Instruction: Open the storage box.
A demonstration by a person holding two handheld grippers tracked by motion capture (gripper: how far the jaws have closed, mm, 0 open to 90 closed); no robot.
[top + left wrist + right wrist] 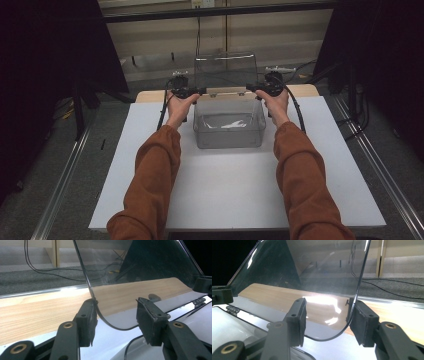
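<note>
A clear plastic box [229, 131] stands on the white table top [225, 190], and its hinged lid [225, 70] is raised upright at the back. My left gripper [201, 91] is at the lid's lower left corner and my right gripper [249, 88] at the lower right one. In the left gripper view the lid's curved corner [100, 315] lies against one pad of the left gripper [116, 315], with a wide gap to the other pad. In the right gripper view the lid's edge [354, 290] rests by one pad of the right gripper [328, 315], and the other pad stands apart.
Something white [231, 123] lies on the box's bottom. A wooden strip [150, 95] runs along the table's far edge. Cables [50, 271] trail over the grey carpet behind. Metal rails [65, 175] flank the table, and dark curtains hang at both sides.
</note>
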